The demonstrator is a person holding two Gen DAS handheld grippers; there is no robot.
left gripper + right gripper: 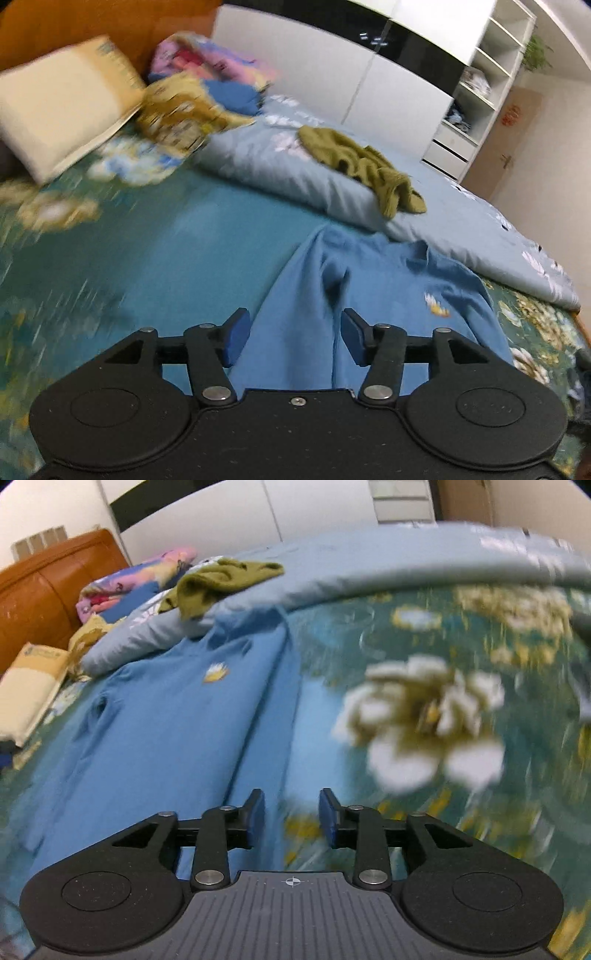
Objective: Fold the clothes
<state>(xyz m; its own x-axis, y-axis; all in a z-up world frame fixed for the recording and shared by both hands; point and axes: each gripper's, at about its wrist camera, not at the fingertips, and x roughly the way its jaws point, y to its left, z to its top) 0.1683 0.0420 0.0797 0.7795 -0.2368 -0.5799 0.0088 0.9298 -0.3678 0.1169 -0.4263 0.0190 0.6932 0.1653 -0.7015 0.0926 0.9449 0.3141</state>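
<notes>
A blue shirt (373, 280) with a small flower emblem lies spread on the teal floral bed sheet (155, 236). My left gripper (291, 338) is open just above the shirt's near part, with nothing between its blue pads. In the right wrist view the same shirt (173, 709) lies to the left. My right gripper (291, 821) is open over the shirt's right edge, where it meets the sheet (424, 709). An olive green garment (365, 166) lies crumpled on the folded quilt; it also shows in the right wrist view (218, 583).
A grey-blue quilt (443, 218) runs along the far side of the bed. A cream pillow (59, 103) and a heap of colourful bedding (207, 74) lie by the orange headboard (48, 590). White wardrobes and open shelves (476, 85) stand behind.
</notes>
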